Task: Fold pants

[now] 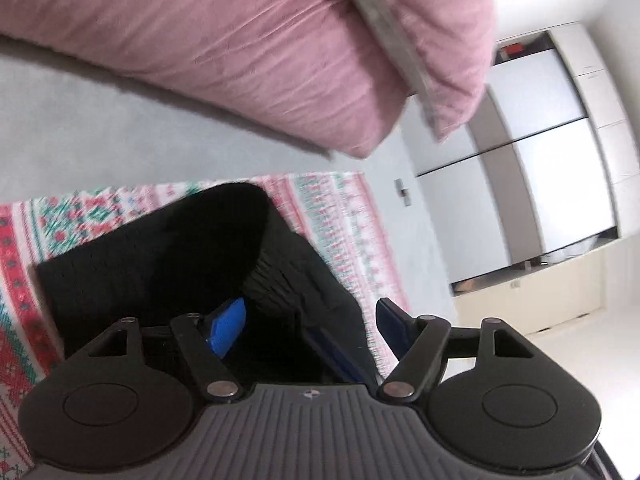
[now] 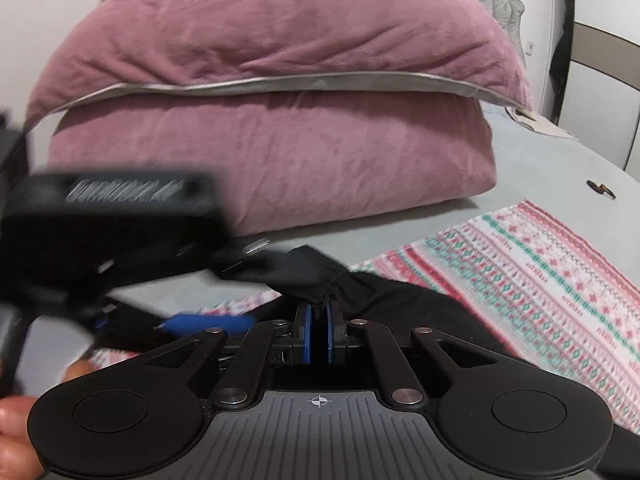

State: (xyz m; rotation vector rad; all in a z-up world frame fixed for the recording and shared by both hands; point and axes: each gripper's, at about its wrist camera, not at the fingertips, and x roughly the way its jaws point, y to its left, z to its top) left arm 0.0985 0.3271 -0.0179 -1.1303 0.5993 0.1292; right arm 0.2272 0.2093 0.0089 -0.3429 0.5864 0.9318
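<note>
The right tongs (image 2: 319,334) pinch the black pants' (image 2: 400,300) gathered waistband just ahead; the left tongs (image 1: 310,320), spread wide, straddle the fabric.

On the bed (image 2: 532,168) I count one pair of black pants (image 2: 400,300), one patterned blanket (image 2: 540,264) and two pink pillows, the upper (image 2: 280,36) stacked on the lower (image 2: 276,152). Two hand-held grippers: left (image 1: 312,320), right (image 2: 319,332). One small dark object (image 2: 601,189) lies apart.

Pants (image 2: 400,300) on blanket (image 2: 540,264), pillows (image 2: 280,100) behind.
</note>
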